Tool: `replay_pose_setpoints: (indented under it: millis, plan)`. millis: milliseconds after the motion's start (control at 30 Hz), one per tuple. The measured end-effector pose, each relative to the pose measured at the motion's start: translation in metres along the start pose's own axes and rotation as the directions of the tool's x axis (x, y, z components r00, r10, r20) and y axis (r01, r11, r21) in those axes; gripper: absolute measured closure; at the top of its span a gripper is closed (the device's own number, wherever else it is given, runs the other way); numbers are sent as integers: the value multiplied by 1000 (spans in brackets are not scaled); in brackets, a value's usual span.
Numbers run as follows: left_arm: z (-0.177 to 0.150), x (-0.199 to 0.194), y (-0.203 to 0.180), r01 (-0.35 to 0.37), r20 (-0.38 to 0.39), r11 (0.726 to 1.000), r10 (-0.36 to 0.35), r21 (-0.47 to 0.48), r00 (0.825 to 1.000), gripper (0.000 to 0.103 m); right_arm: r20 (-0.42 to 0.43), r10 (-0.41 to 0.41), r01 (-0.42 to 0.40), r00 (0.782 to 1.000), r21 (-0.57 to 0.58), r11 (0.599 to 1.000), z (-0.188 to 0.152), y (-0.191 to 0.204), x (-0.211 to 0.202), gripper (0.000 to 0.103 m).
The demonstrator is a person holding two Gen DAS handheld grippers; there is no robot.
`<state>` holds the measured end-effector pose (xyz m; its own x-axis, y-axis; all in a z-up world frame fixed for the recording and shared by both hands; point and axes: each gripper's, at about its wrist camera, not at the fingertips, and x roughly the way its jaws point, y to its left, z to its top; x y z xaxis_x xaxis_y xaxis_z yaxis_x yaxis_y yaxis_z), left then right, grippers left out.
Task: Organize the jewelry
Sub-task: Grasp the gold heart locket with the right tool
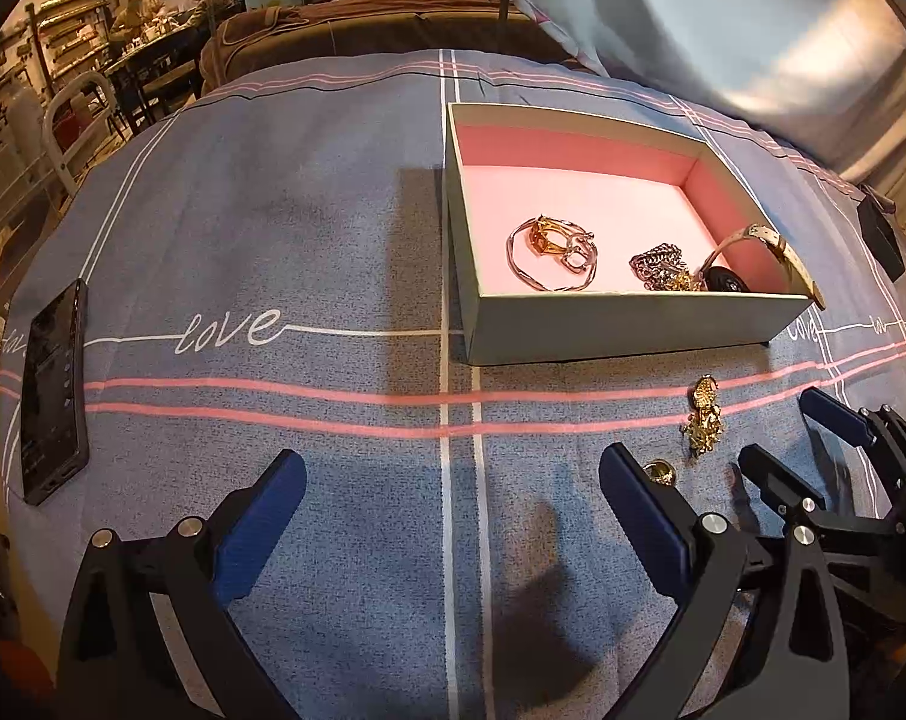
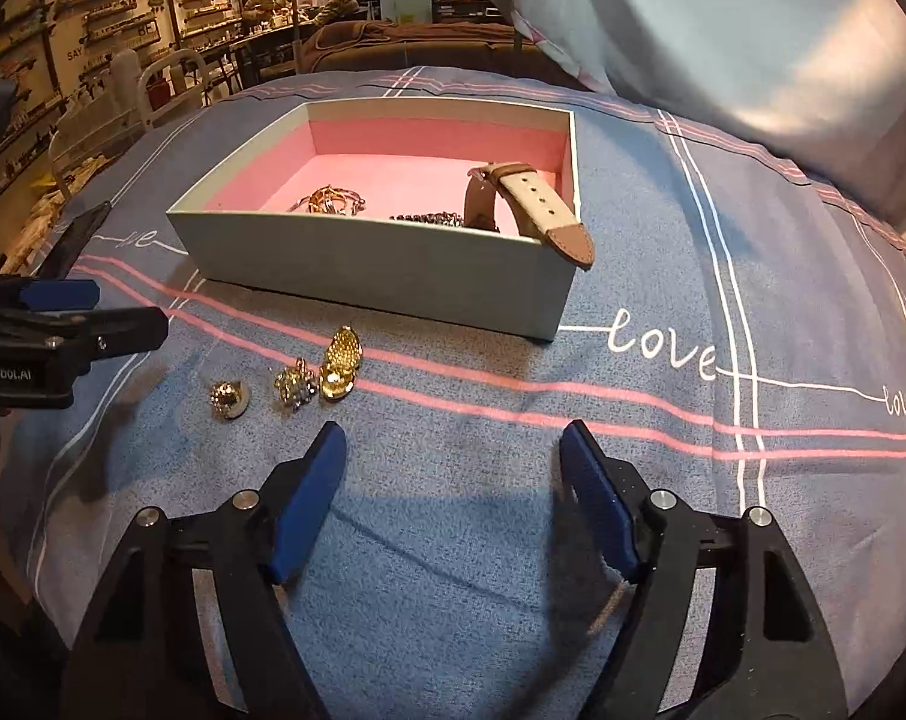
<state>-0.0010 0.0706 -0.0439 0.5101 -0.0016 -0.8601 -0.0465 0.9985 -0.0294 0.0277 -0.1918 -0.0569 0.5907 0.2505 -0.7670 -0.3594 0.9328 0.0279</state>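
A pale box [image 1: 633, 324] with a pink lining stands on the blue bedcover. Inside it lie gold bangles and rings [image 1: 552, 252], a chain [image 1: 663, 267] and a watch [image 1: 753, 258] whose beige strap [image 2: 531, 204] hangs over the rim. In front of the box, on the cloth, lie a gold earring [image 2: 342, 360], a small gold cluster [image 2: 297, 390] and a gold ring [image 2: 228, 399]. My left gripper [image 1: 453, 480] is open over bare cloth, the ring [image 1: 659, 472] just outside its right finger. My right gripper [image 2: 453, 468] is open too, with nothing between its fingers, and the gold pieces lie ahead to its left.
A black phone [image 1: 54, 396] lies on the cover at the far left. A grey pillow [image 2: 723, 30] rises behind the box on the right. The two grippers stand close together, with the right one [image 1: 807, 450] beside the earring [image 1: 702, 423]. Shelves and seated people are far behind.
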Motion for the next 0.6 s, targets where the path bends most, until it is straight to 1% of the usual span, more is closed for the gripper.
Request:
replay_pose_setpoints:
  millis: [33, 100, 133, 233, 300, 400, 433, 467, 500, 533, 567, 600]
  plan:
    - [-1, -1, 0, 1, 1, 1000, -1, 2, 1000, 6, 17, -8, 8, 1000, 6, 1000, 3, 3, 0, 29]
    - [-3, -3, 1, 0, 5, 1000, 0, 5, 1000, 6, 13, -29, 29, 999, -8, 1000, 10, 8, 8, 29]
    - [-4, -5, 2, -2, 6, 1000, 2, 4, 1000, 6, 5, -23, 23, 1000, -20, 1000, 12, 12, 12, 29]
    - [-9, -6, 4, 0, 0, 1000, 0, 1, 1000, 6, -27, 58, -59, 998, -68, 996, 15, 26, 18, 29]
    - [-12, -6, 6, 2, -2, 1000, -2, 0, 1000, 6, -14, 37, -38, 999, -106, 994, 13, 35, 16, 29]
    - [-15, -8, 6, 12, -3, 1000, -12, 4, 1000, 6, -30, 45, -48, 999, -96, 994, 12, 34, 19, 29]
    - [-17, -10, 6, 17, -3, 1000, -17, 13, 1000, 6, -32, 46, -48, 998, -97, 994, 12, 34, 19, 33]
    - [-19, -11, 6, 21, -4, 999, -21, 23, 1000, 6, -32, 43, -46, 999, -103, 994, 12, 35, 19, 47]
    - [-21, -14, 5, 21, -1, 999, -21, 36, 1000, 6, -31, 48, -51, 998, -109, 993, 11, 37, 18, 52]
    - [-23, -16, 5, 20, 4, 998, -21, 54, 1000, 6, -30, 55, -58, 998, -111, 992, 10, 38, 16, 65]
    - [-24, -16, 2, 24, 3, 997, -24, 78, 1000, 6, -29, 74, -77, 997, -113, 991, 8, 40, 14, 81]
    - [-26, -17, 0, 29, 6, 994, -30, 102, 1000, 6, -28, 81, -83, 996, -110, 990, 6, 41, 13, 83]
